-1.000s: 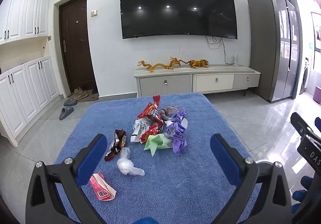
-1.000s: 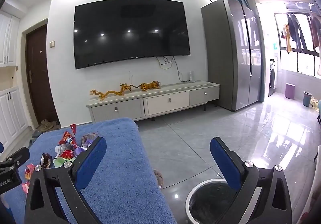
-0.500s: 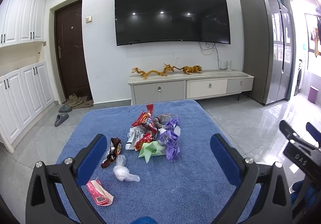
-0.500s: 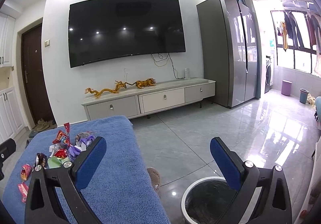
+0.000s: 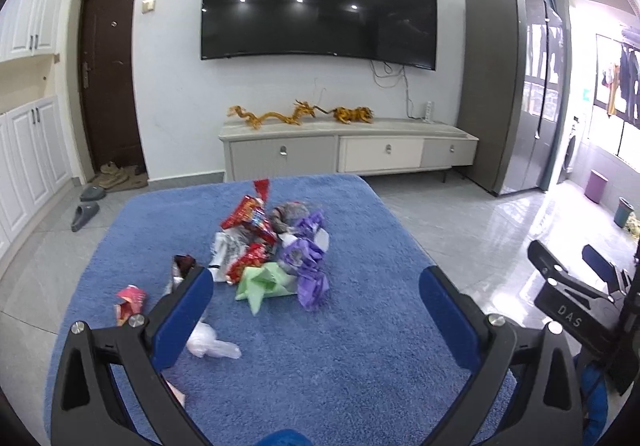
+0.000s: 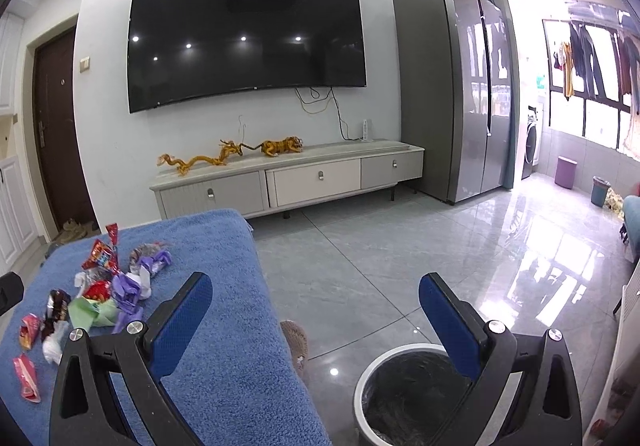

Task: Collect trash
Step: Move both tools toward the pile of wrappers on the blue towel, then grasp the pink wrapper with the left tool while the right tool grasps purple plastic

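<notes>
While both your claws hang spread and empty, the trash lies on the blue fleece-covered table (image 5: 360, 346). Nearest its left edge sit a crumpled red wrapper (image 5: 130, 296) and a clear plastic wad (image 5: 210, 342); the main heap of red, green and purple wrappers (image 5: 276, 258) sits mid-table, straight ahead of your left gripper (image 5: 316, 322). Your right gripper (image 6: 316, 322) hangs past the table's right edge, over the white round bin (image 6: 380, 374) on the floor, so your left is nearer.
</notes>
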A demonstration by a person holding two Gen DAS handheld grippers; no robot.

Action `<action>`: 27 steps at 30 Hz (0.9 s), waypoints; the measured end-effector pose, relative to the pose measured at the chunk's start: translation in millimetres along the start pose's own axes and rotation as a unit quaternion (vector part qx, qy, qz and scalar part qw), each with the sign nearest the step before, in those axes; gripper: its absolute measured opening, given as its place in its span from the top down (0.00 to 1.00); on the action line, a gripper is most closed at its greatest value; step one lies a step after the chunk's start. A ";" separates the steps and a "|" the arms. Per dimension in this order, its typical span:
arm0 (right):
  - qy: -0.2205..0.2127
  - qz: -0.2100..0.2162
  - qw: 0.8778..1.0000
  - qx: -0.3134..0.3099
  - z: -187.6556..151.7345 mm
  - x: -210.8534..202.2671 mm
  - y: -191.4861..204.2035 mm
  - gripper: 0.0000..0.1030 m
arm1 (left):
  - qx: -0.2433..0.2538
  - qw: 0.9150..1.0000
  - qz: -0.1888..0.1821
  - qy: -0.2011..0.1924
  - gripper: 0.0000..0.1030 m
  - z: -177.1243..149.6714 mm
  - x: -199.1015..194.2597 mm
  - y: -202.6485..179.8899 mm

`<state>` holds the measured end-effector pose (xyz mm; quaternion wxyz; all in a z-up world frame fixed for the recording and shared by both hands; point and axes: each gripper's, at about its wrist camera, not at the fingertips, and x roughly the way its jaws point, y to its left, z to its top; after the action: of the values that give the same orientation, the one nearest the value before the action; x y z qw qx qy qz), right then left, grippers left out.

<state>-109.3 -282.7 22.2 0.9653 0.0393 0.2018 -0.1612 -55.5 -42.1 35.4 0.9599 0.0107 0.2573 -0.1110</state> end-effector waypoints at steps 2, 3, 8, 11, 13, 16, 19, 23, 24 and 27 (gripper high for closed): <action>0.003 0.000 1.000 -0.002 -0.7 4.5 -0.9 0.00 | 0.008 1.000 -0.009 0.005 0.00 -3.0 4.9 -3.5; 0.007 0.000 1.000 0.001 -1.5 6.3 -1.8 0.00 | 0.013 1.000 -0.015 0.008 0.00 -5.5 8.1 -5.7; 0.037 0.008 0.999 0.003 -6.8 23.5 4.8 0.00 | 0.023 0.999 -0.027 0.018 0.00 -16.1 17.1 -3.5; 0.055 0.033 0.998 0.000 -9.7 32.0 18.3 0.00 | 0.014 0.999 -0.022 0.023 0.00 -19.3 20.3 11.0; 0.060 0.050 0.997 -0.008 -10.0 36.1 29.8 0.00 | 0.002 1.000 -0.011 0.029 0.00 -22.1 23.2 29.3; 0.078 0.105 0.991 -0.028 -10.0 44.2 58.0 0.00 | -0.023 0.999 0.011 0.041 0.00 -29.9 23.9 63.2; 0.090 0.161 0.981 -0.059 -11.1 46.1 90.8 0.00 | -0.051 0.996 0.050 0.051 0.00 -43.9 17.6 106.3; 0.098 0.217 0.966 -0.100 -15.7 55.8 134.6 0.00 | -0.087 0.989 0.087 0.086 0.00 -68.3 12.4 155.0; 0.102 0.232 0.961 -0.110 -17.4 59.2 146.2 0.01 | -0.095 0.987 0.088 0.095 0.00 -73.4 12.7 161.2; 0.117 0.266 0.948 -0.128 -23.7 66.3 166.9 0.06 | -0.114 0.982 0.089 0.126 0.00 -91.4 17.7 174.7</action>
<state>-6.2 -141.2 -24.4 0.9396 -0.0135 0.3143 0.1347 -47.3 131.7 -59.1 0.9210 -0.0617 0.3847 0.0071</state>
